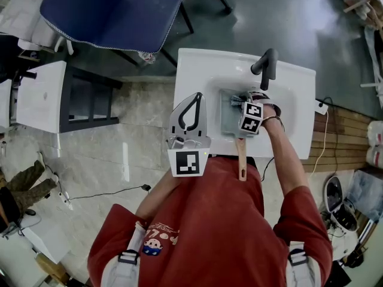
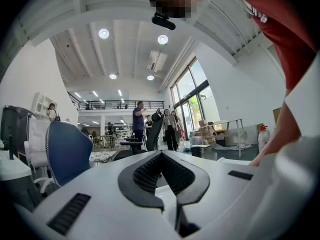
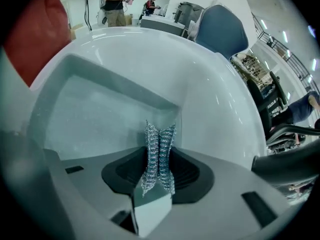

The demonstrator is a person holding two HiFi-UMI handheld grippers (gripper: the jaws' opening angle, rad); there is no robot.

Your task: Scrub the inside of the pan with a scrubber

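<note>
A square grey pan [image 1: 228, 122] with a wooden handle [image 1: 241, 160] lies in the white sink [image 1: 197, 70], handle toward me. My right gripper [image 1: 244, 105] is down inside the pan, shut on a steel wire scrubber [image 3: 159, 151]. In the right gripper view the scrubber stands pinched between the jaws, just above the pan floor [image 3: 95, 116] near its far wall. My left gripper [image 1: 196, 97] hovers over the sink's left rim, away from the pan, shut with nothing in it. Its tips [image 2: 161, 153] meet and point out into the room.
A black faucet [image 1: 267, 64] arches over the basin just beyond the right gripper. A blue chair [image 1: 114, 11] stands behind the sink and a white cabinet [image 1: 39, 97] at the left. Several people stand far off in the hall [image 2: 139, 124].
</note>
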